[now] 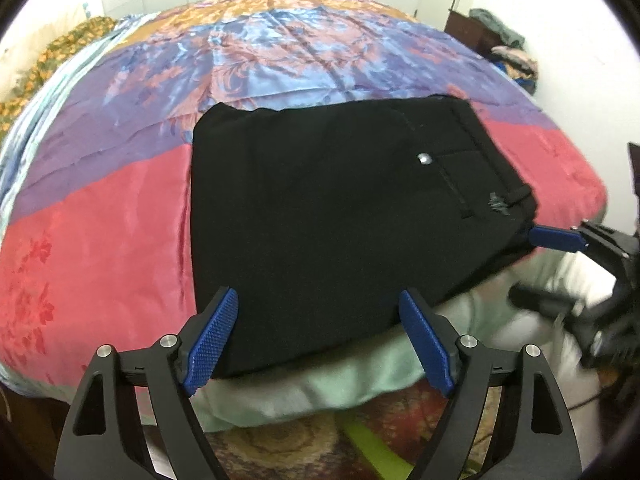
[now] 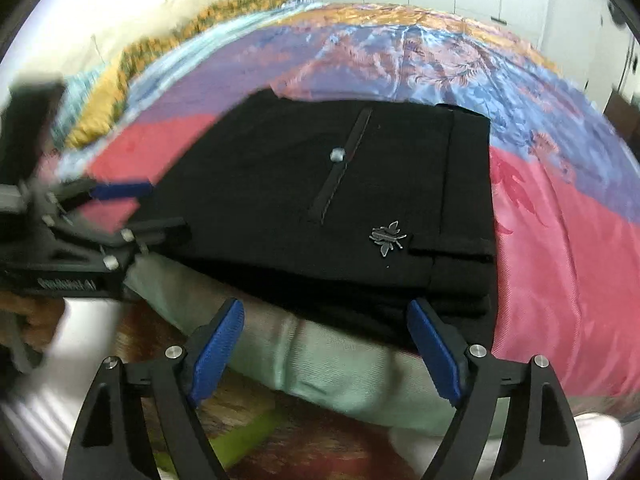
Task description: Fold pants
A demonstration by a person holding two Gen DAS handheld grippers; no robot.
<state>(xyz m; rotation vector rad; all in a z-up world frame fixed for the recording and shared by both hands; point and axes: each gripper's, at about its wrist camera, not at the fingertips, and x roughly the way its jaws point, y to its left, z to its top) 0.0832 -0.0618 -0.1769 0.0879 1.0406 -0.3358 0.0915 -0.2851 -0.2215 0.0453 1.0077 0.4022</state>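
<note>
Black pants (image 1: 320, 208) lie folded into a compact stack at the near edge of the bed, back pocket, silver button and small insect emblem facing up; they also show in the right wrist view (image 2: 340, 200). My left gripper (image 1: 320, 340) is open and empty, its blue pads just in front of the stack's near edge. My right gripper (image 2: 326, 352) is open and empty, just short of the stack's near edge by the waistband. The right gripper also shows blurred at the right of the left wrist view (image 1: 560, 240). The left gripper shows blurred at the left of the right wrist view (image 2: 120, 196).
The bed carries a shiny bedspread (image 1: 100, 220) in pink, purple, blue and orange bands. A pale green sheet (image 1: 320, 384) hangs over the bed's near edge. A patterned rug (image 1: 280, 452) lies below. Clothes are piled on a dark cabinet (image 1: 492, 32) at the far right.
</note>
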